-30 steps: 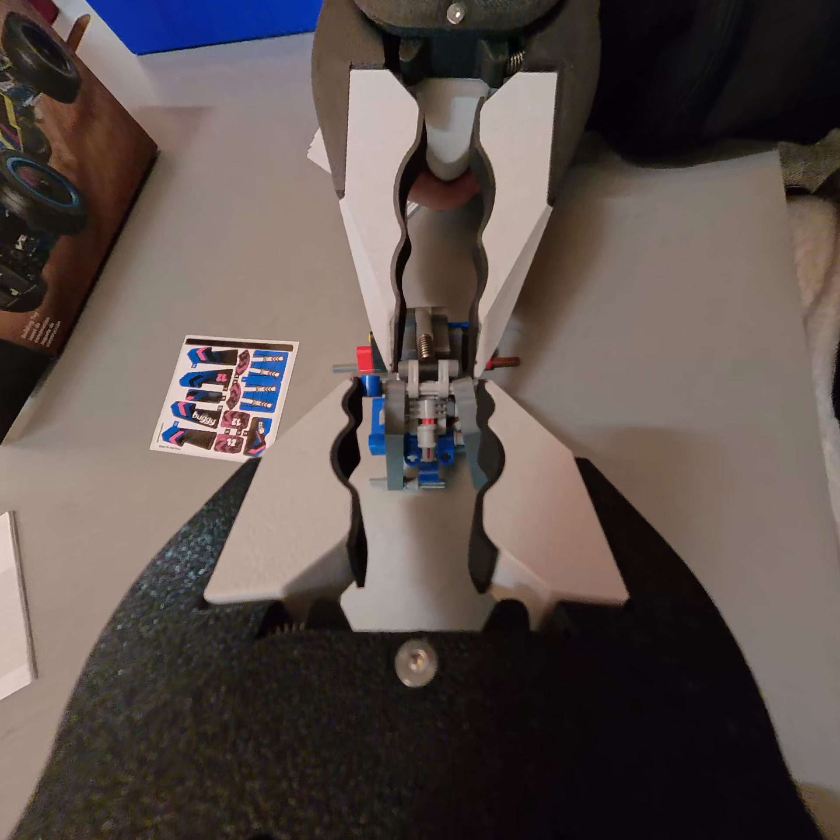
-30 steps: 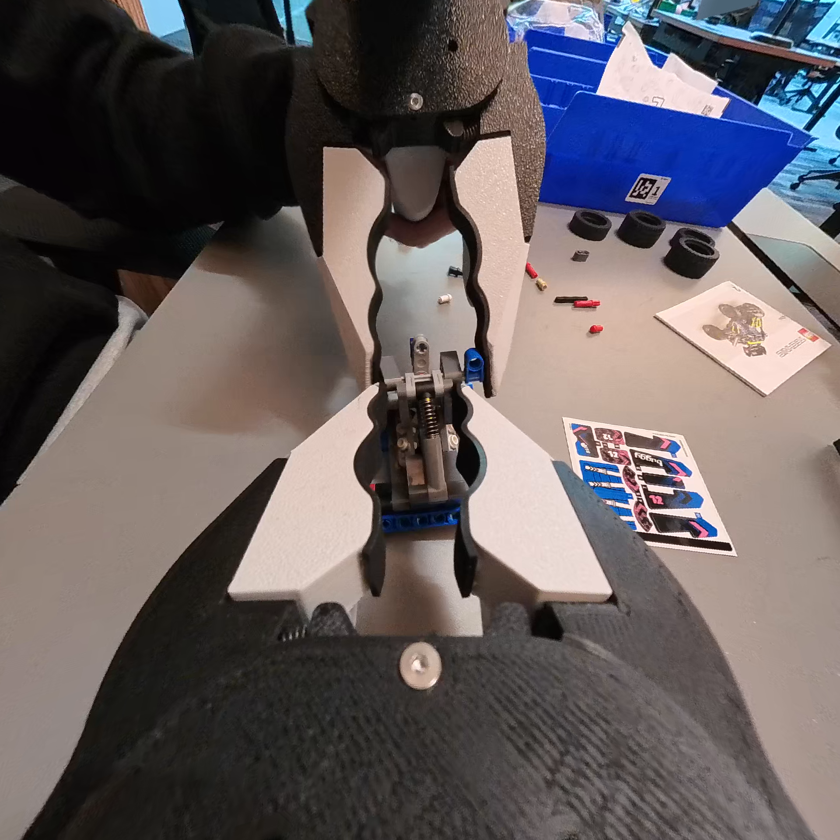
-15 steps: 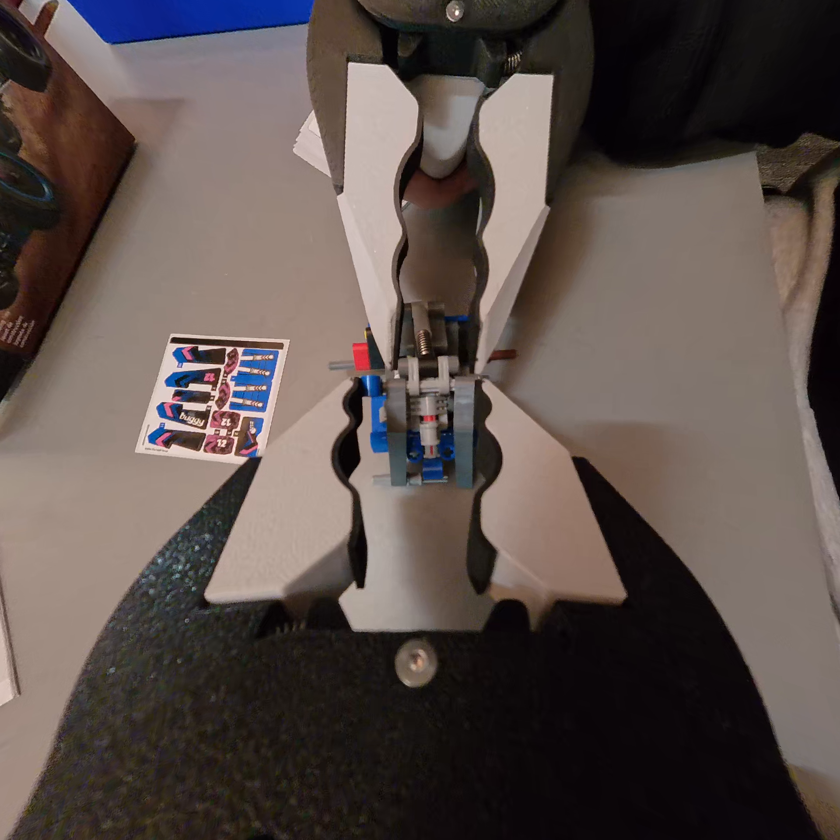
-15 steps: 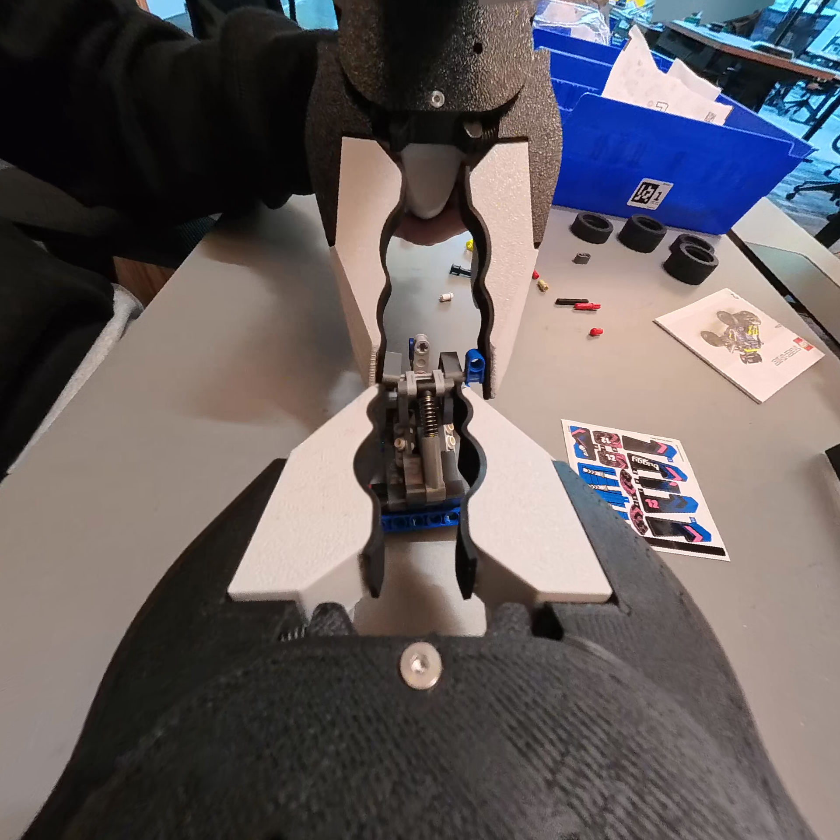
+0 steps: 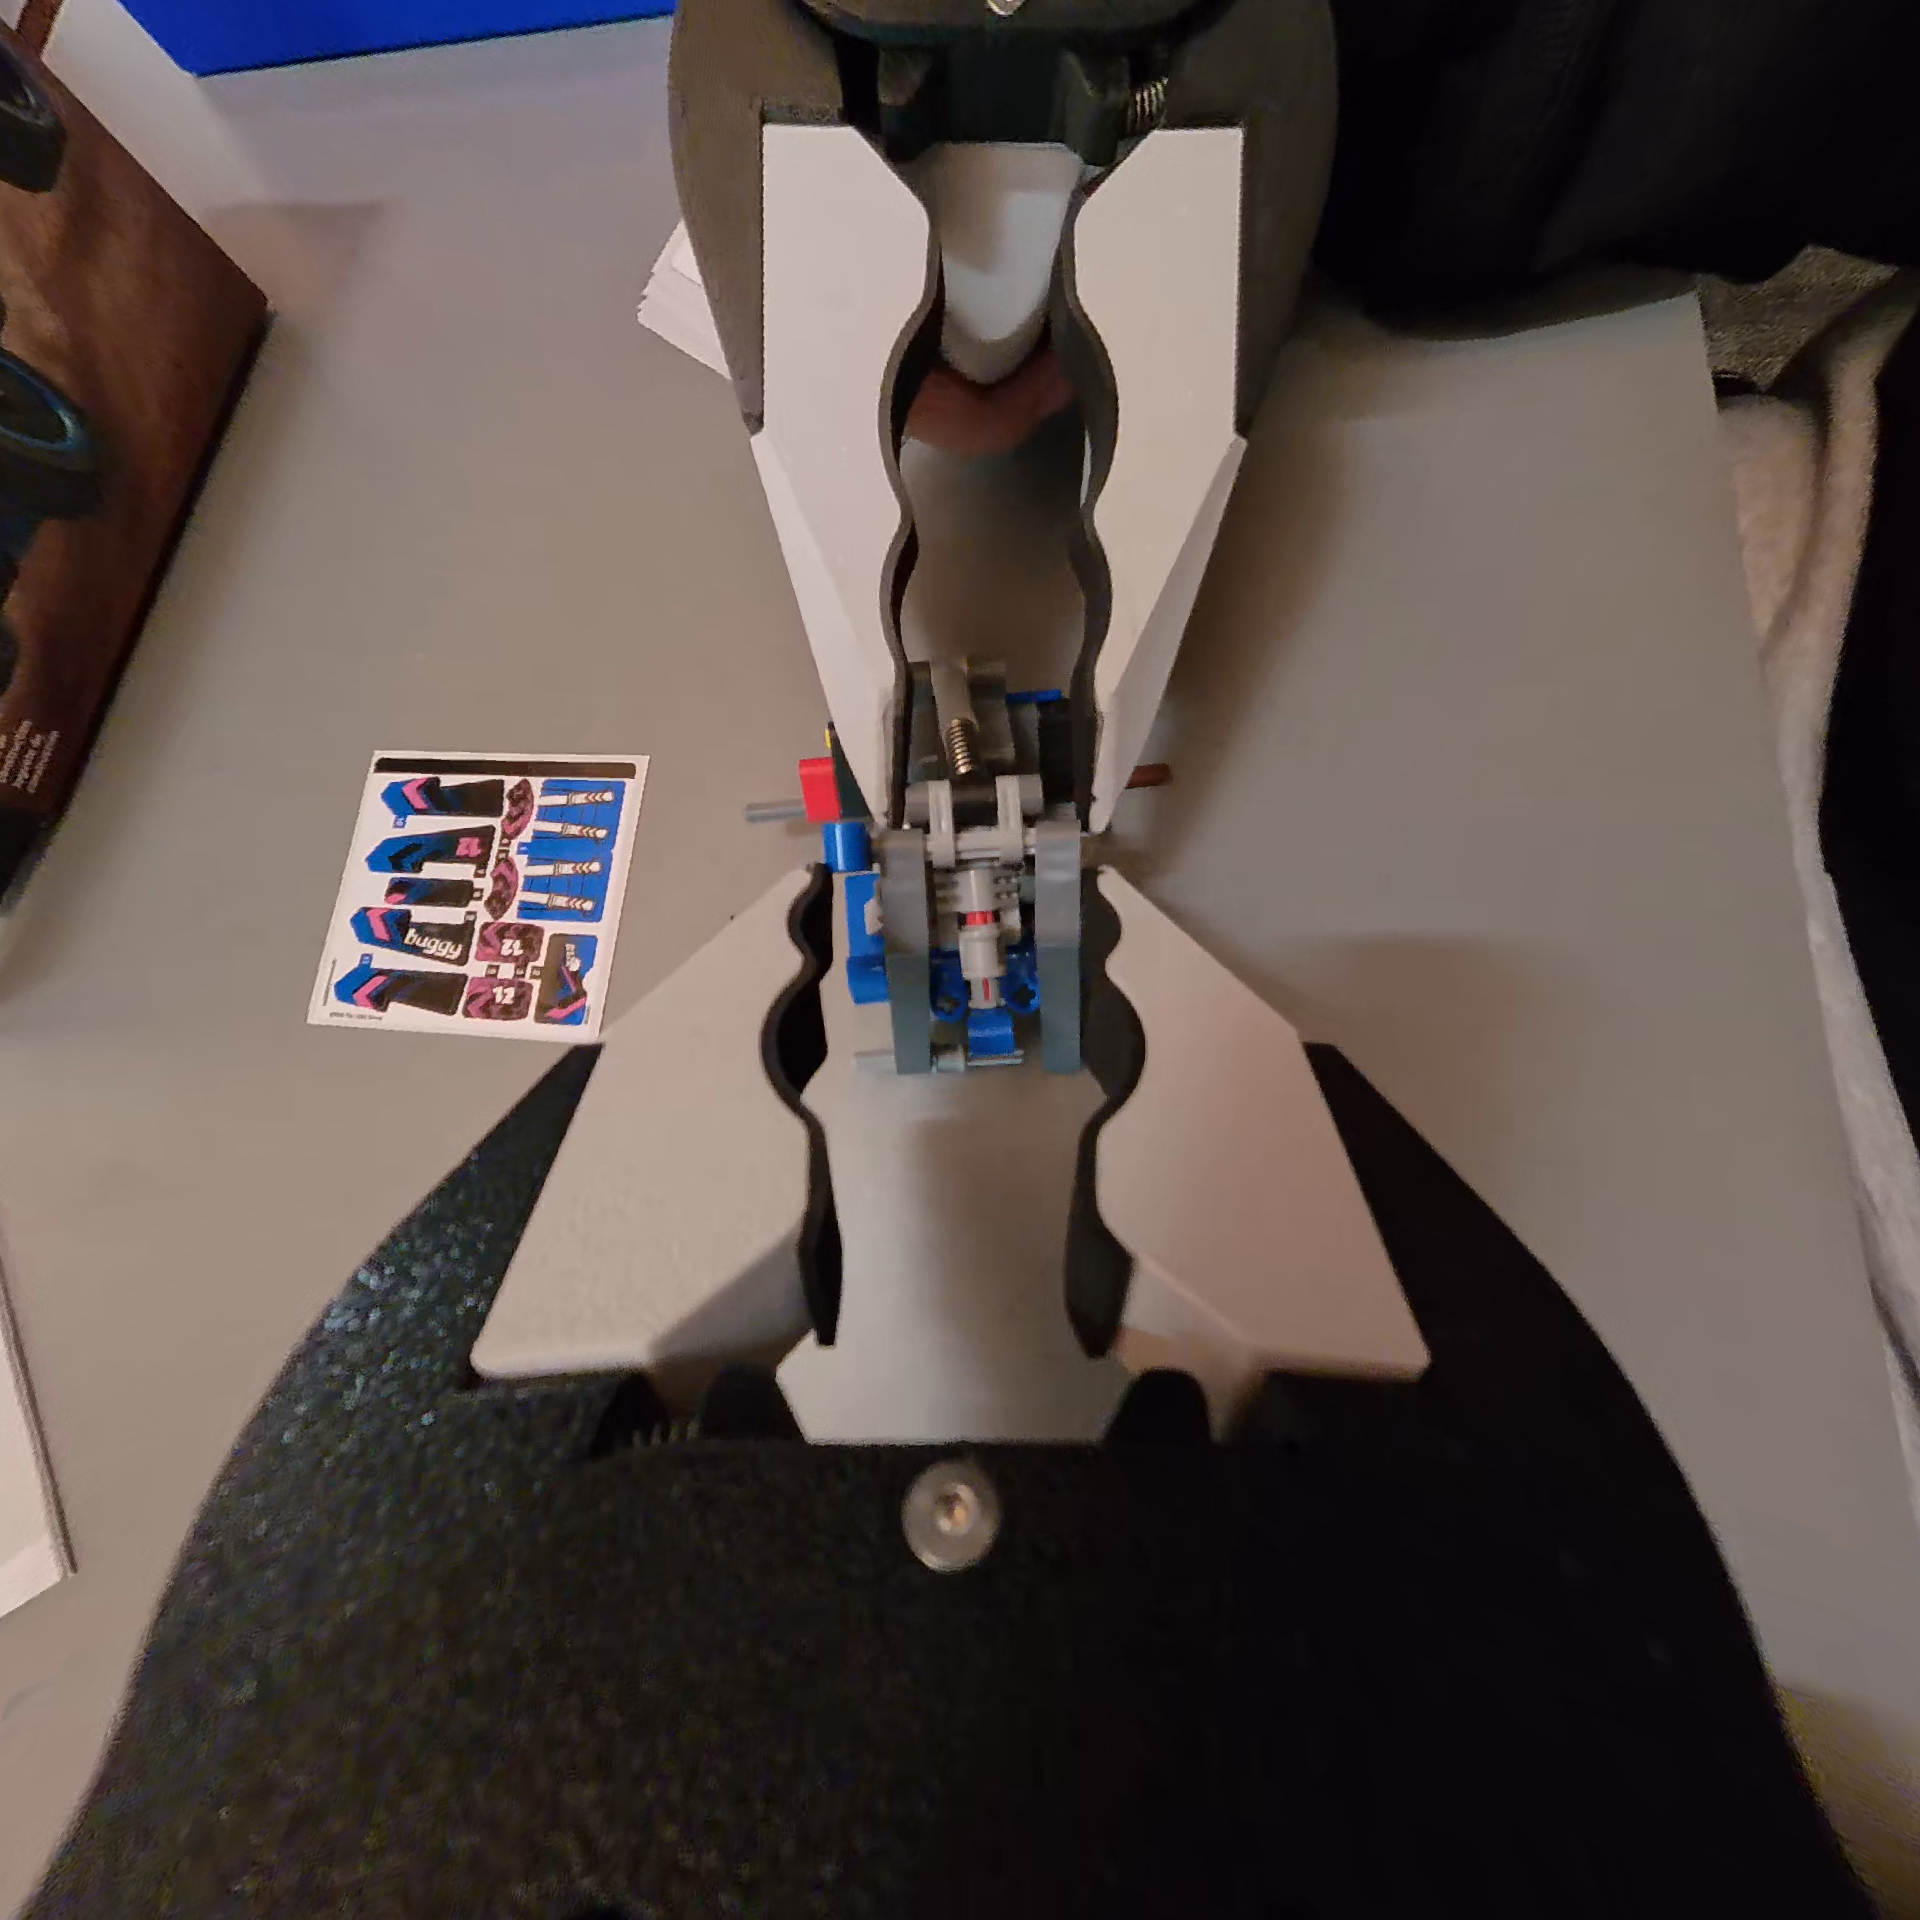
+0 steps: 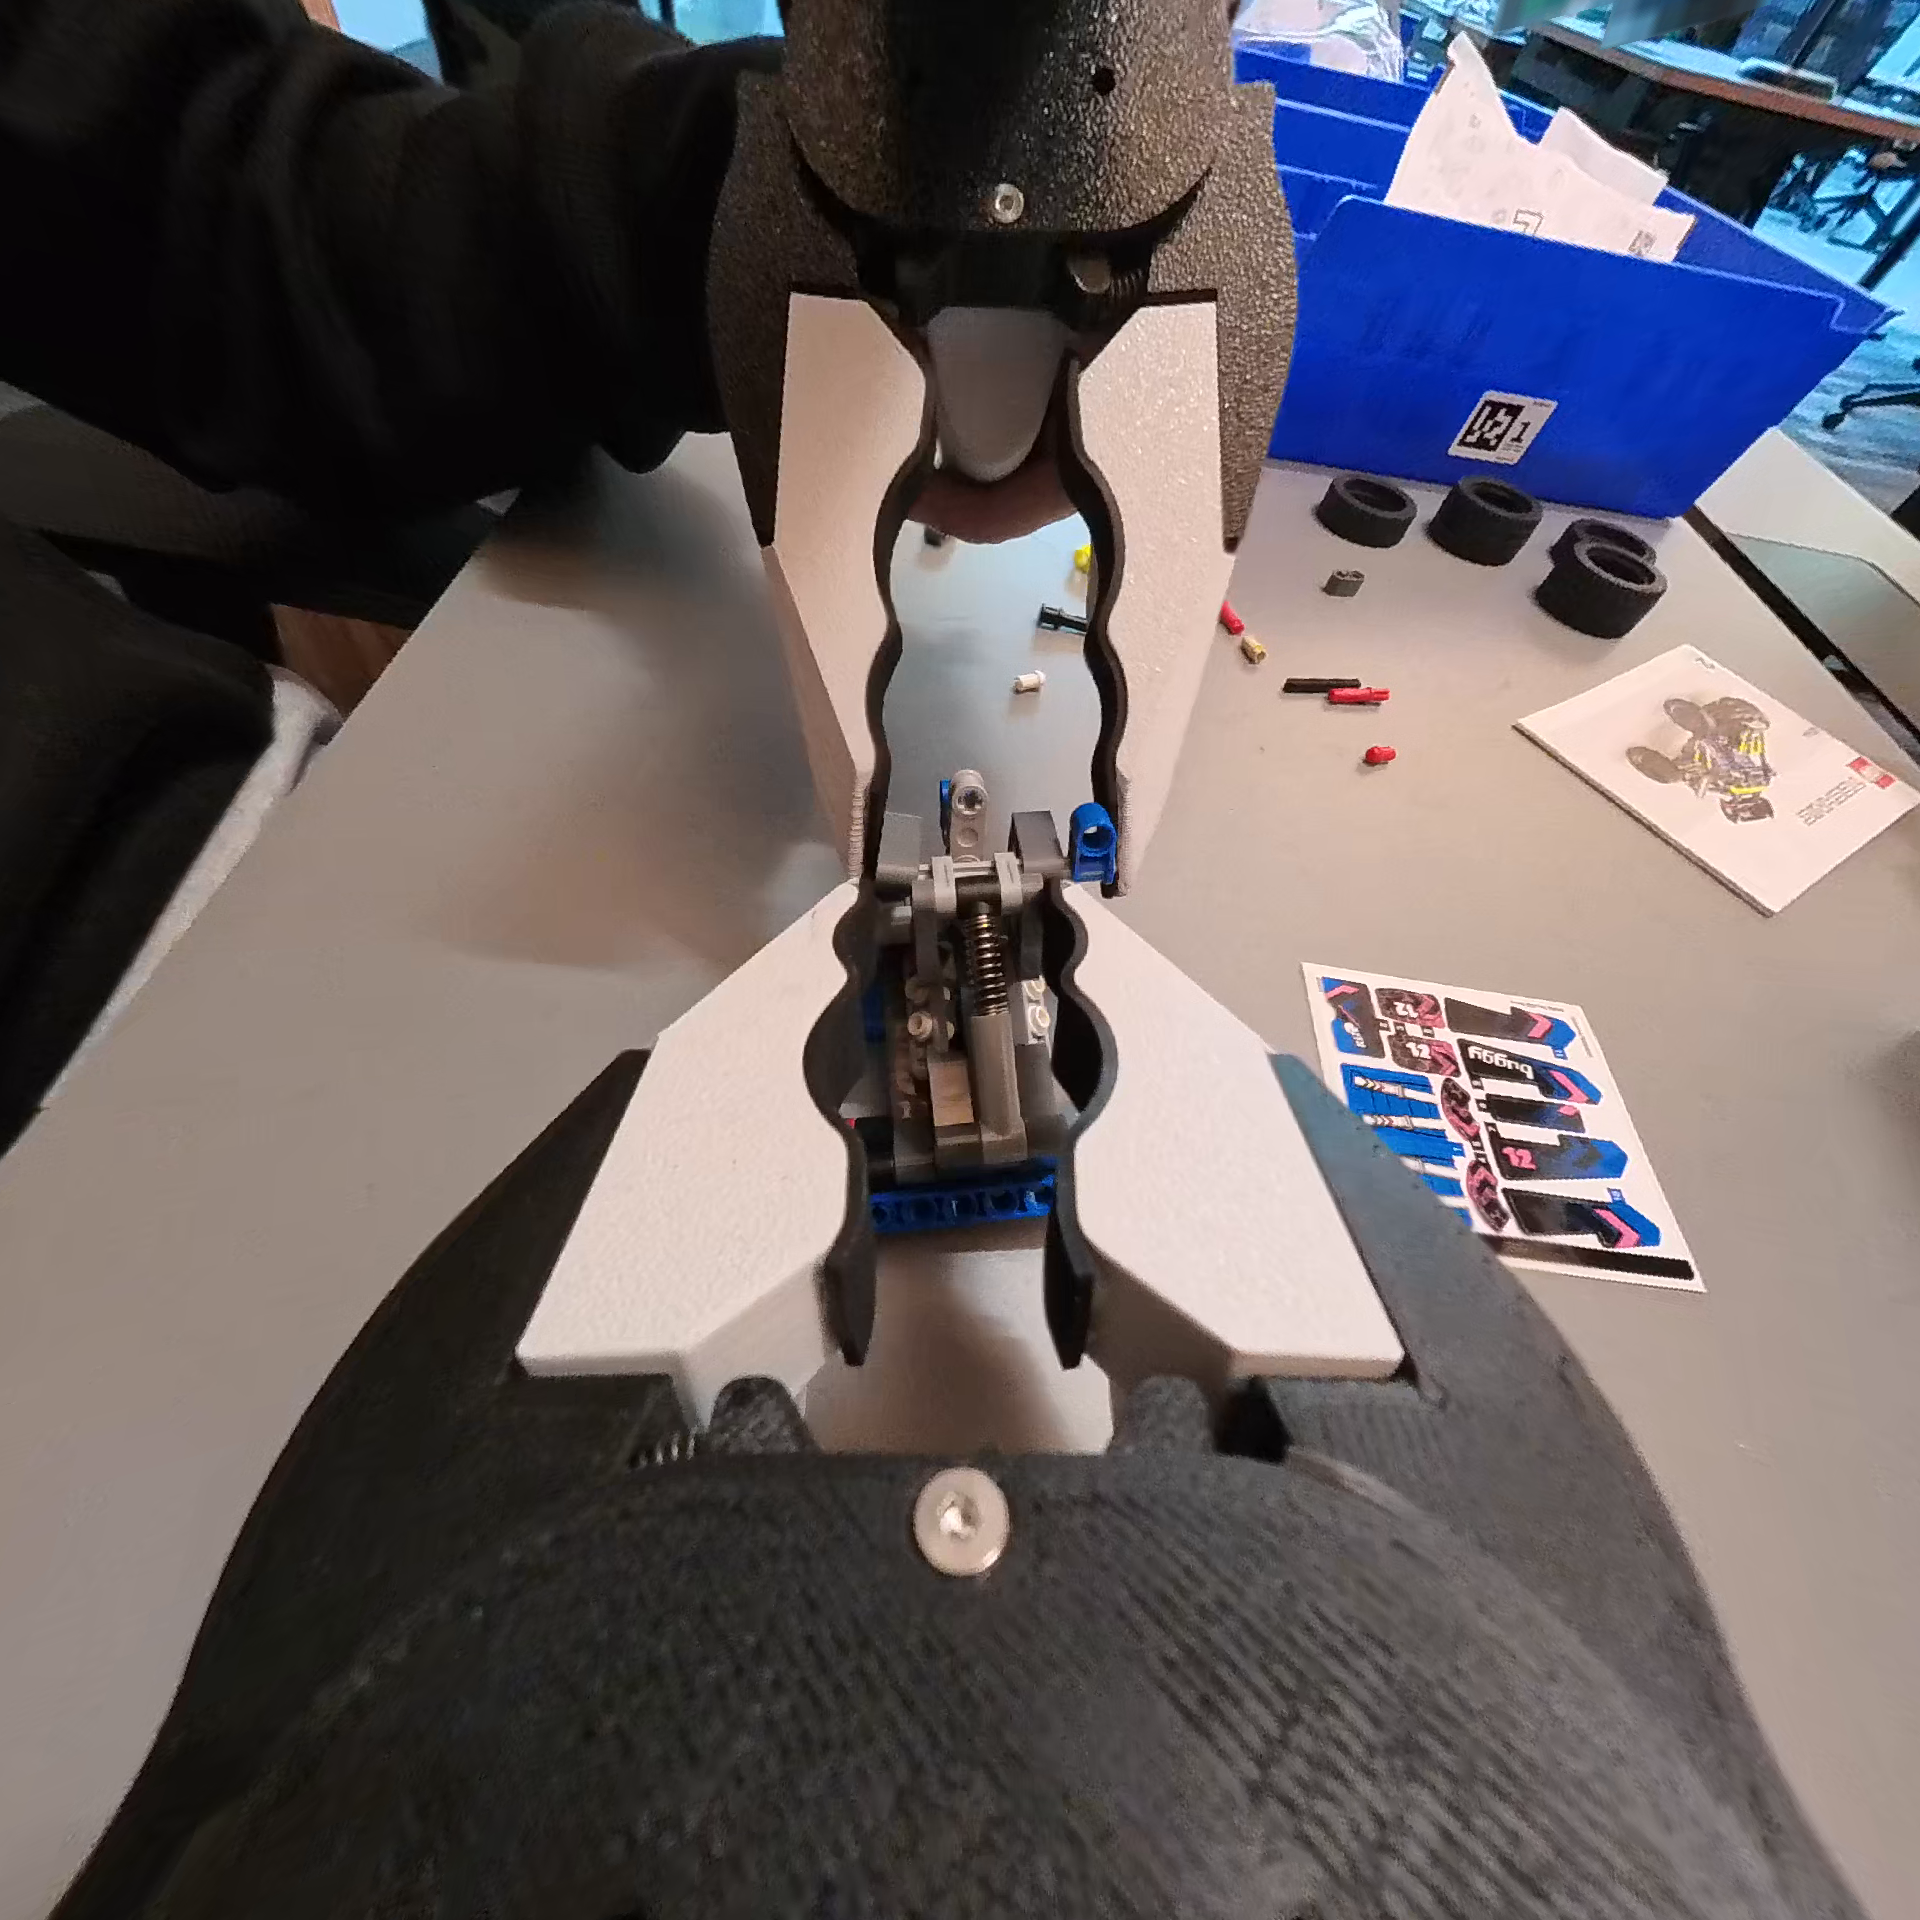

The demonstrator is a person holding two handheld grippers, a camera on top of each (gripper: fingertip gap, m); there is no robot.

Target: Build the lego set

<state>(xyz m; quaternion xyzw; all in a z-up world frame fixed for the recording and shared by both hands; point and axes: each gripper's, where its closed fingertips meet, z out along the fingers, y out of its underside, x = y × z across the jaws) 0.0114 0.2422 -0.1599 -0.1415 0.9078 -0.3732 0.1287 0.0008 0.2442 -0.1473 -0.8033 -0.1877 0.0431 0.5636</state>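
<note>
tyres (image 6: 1486, 520) | right view only | box (image 5: 94, 436) | left view only

lower half of the lego assembly (image 5: 971, 914) hidden between the fingers of the left gripper (image 5: 961, 883); far end buried inside the right gripper (image 5: 987, 800) facing it. same in the right wrist view: sides of the assembly (image 6: 971, 1029) covered by finger walls, contact points not visible. brown box (image 5: 94, 416) cut off by the left edge, only part of its printed wheels showing. white paper (image 5: 26, 1475) clipped at the left edge. blue bin (image 6: 1558, 343) cropped at top and right. sticker sheet (image 6: 1486, 1122) partly covered by the gripper body. small loose pieces (image 6: 1340, 691) beyond too tiny to identify. dark sleeve (image 6: 343, 260) running out of frame.
</note>
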